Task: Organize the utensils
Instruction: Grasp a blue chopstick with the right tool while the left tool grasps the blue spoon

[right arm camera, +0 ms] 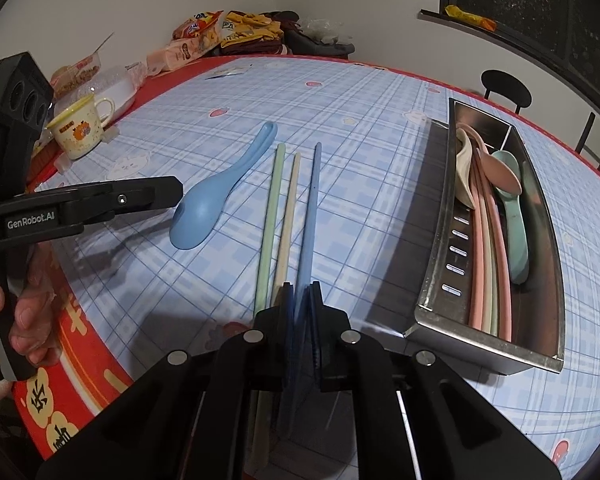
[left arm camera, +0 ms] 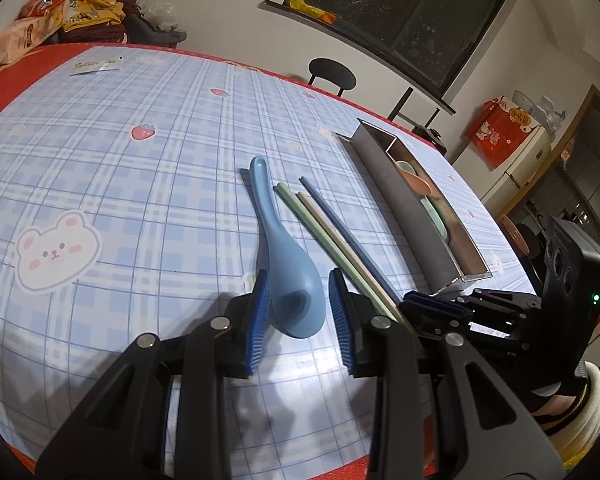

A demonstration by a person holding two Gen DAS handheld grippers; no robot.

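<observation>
A blue spoon [left arm camera: 292,280] lies on the checked tablecloth with its handle pointing away. My left gripper [left arm camera: 300,312] is shut on its bowl, one blue pad on each side; in the right wrist view one of its fingers [right arm camera: 156,194] meets the bowl of the spoon [right arm camera: 200,212]. Right of the spoon lie a green chopstick [right arm camera: 270,216], a beige chopstick [right arm camera: 288,216] and a blue chopstick [right arm camera: 311,208]. My right gripper [right arm camera: 301,296] is shut on the blue chopstick's near end. To the right stands a steel tray [right arm camera: 436,240] holding pink and green chopsticks and cream, pink and teal spoons.
A yellow-rimmed mug [right arm camera: 80,132] and a clear container stand at the table's left edge. Snack bags [right arm camera: 196,40] and clothes are piled at the far side. A black chair [right arm camera: 506,90] stands behind the tray. A hand [right arm camera: 28,320] holds the left gripper at the table's red border.
</observation>
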